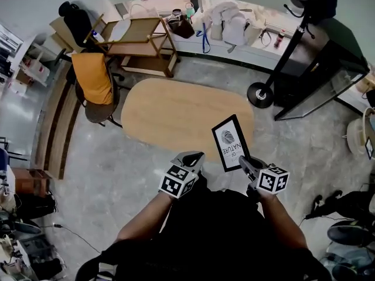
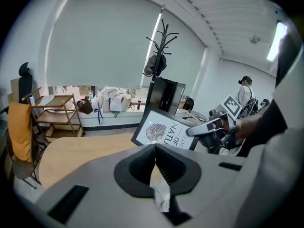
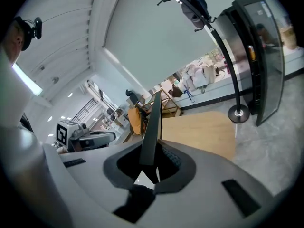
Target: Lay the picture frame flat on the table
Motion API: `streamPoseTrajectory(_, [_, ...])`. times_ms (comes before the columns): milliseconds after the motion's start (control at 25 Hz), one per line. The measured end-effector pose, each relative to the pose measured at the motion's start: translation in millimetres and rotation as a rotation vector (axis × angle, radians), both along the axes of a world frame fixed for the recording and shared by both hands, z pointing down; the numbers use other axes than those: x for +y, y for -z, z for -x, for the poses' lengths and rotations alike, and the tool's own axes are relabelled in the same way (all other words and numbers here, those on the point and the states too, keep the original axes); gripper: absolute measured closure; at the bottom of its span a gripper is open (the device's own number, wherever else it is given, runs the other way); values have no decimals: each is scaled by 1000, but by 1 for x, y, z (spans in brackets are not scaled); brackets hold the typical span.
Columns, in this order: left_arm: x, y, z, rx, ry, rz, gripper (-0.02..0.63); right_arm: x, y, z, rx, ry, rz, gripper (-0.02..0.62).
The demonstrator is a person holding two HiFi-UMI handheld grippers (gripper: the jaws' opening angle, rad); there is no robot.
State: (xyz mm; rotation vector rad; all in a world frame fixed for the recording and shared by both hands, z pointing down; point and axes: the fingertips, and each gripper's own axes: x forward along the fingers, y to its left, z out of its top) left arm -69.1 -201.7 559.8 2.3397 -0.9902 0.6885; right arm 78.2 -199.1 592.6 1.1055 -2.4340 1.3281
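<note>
My left claw [image 1: 194,157] is pinched shut and empty near the smooth oval pale-wood table [image 1: 164,110]. To its right, the thin, black-rimmed rectangular picture frame [image 1: 230,142] tilts over the table's right end, its lower edge clamped in my right claw [image 1: 246,164].

Black top; grey left gripper [image 1: 190,157] and right gripper [image 1: 245,163], each with a black-and-white marker cube.

I see a gray speckled floor [image 1: 117,174] with a light wooden table [image 1: 176,113] on it. Past the table, a chair [image 1: 94,81] with an orange cloth stands next to a wooden cart [image 1: 140,40]. A black coat stand [image 1: 261,94] is beside a dark glass cabinet [image 1: 316,69]. A big pale blind [image 2: 99,46] covers the window. A long lamp [image 2: 278,39] glows overhead.
</note>
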Motion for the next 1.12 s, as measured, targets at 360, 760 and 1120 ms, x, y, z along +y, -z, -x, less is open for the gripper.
streamPoseTrajectory(360, [-93, -21, 43, -2, -164, 47, 601, -90, -124, 6, -126, -415, 303, 563])
streamPoseTrajectory(760, [-123, -66, 63, -37, -77, 145, 601, -143, -265, 15, -245, -621, 552, 562])
streamPoseTrajectory(1120, [-98, -109, 91, -104, 32, 263, 601, -193, -357, 41, -370, -655, 523, 561])
